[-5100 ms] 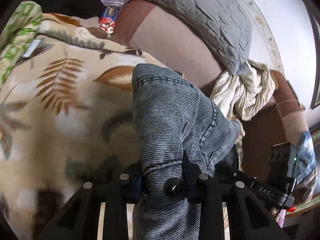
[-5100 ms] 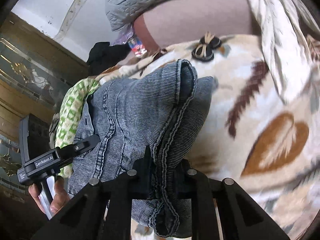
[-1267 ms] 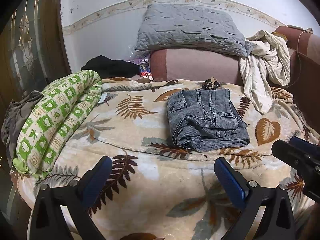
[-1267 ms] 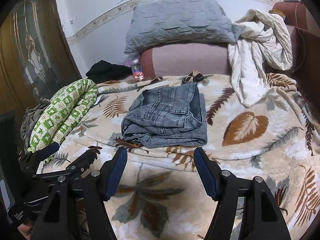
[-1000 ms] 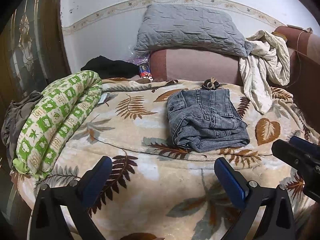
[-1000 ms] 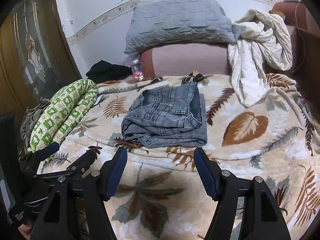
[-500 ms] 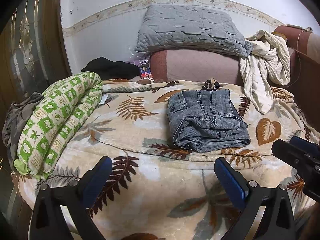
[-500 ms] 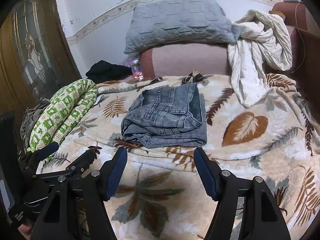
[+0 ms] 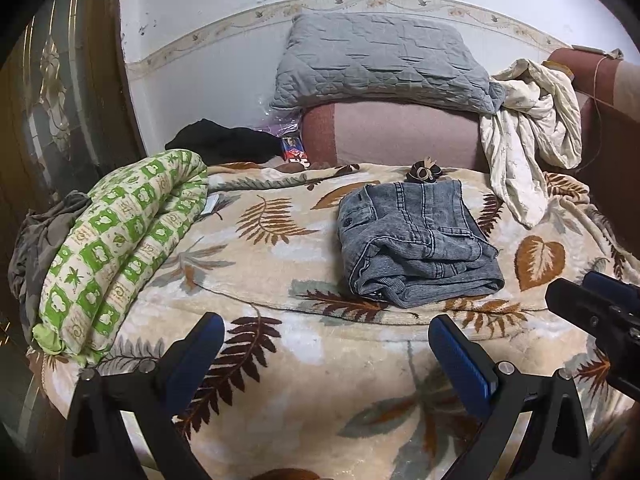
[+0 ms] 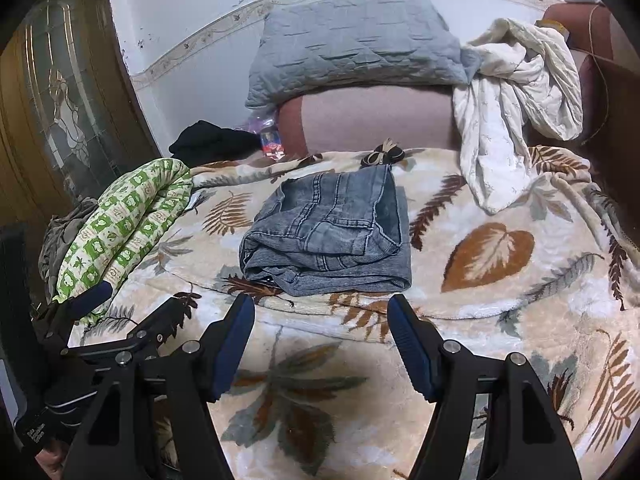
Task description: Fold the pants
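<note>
The jeans lay folded into a thick, squarish bundle on the leaf-patterned blanket covering the bed, towards its far middle, with the folded edge facing the near side. Just beyond them, touching or nearly touching their far edge, sat a small dark bow-shaped item.

The left claw hung over the near part of the blanket with its blue-padded fingers spread wide and nothing between them, well apart from the jeans. The right claw hung likewise near the bundle's near edge, released and empty, its pads not touching the cloth. In the left wrist view the right claw's black body poked in at the right edge; in the right wrist view the left claw showed at the lower left, with a bit of a hand below it.

A rolled green-and-white quilt lay along the left side of the bed. At the far end a grey pillow rested on a pinkish headboard, and a cream cloth was draped over the right end of it. A black garment lay at the far left.
</note>
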`<state>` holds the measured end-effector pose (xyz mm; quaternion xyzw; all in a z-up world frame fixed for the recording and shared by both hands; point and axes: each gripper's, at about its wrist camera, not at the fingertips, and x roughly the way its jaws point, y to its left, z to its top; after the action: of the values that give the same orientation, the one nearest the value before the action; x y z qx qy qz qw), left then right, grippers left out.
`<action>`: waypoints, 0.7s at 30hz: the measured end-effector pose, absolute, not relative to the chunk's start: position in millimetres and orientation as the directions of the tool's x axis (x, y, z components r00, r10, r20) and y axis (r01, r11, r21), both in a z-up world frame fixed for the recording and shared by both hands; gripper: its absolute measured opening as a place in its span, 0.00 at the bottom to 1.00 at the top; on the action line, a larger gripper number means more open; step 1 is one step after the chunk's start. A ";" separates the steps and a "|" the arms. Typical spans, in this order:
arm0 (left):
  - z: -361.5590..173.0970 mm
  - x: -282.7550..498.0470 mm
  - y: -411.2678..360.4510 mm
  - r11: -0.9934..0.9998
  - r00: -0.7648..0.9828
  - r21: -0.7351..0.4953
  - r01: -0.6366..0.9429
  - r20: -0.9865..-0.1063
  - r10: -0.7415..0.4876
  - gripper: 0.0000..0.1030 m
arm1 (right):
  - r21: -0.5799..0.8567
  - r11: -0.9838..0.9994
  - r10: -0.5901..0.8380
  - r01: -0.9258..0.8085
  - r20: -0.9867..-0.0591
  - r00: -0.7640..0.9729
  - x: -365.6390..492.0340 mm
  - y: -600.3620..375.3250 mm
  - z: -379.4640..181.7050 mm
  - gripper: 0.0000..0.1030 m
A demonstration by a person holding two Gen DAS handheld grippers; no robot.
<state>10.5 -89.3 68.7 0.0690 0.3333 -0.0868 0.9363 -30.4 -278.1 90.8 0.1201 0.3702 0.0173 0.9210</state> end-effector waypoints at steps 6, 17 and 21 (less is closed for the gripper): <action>67.4 14.1 -87.8 0.974 0.751 0.062 0.216 -0.649 -0.125 1.00 | 0.240 0.969 0.122 0.061 -0.677 0.726 -30.0 -281.0 90.4 0.68; 67.0 15.3 -89.3 0.971 0.750 0.066 0.229 -0.648 -0.133 1.00 | 0.233 0.970 0.117 0.061 -0.677 0.727 -31.3 -278.5 90.5 0.68; 68.0 14.5 -89.4 0.971 0.752 0.065 0.231 -0.645 -0.136 1.00 | 0.235 0.970 0.115 0.065 -0.676 0.728 -31.0 -279.2 90.6 0.68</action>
<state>14.5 -89.4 68.0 0.0703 0.3379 -0.0984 0.9334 -31.0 -279.2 90.6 0.1220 0.3685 0.0138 0.9215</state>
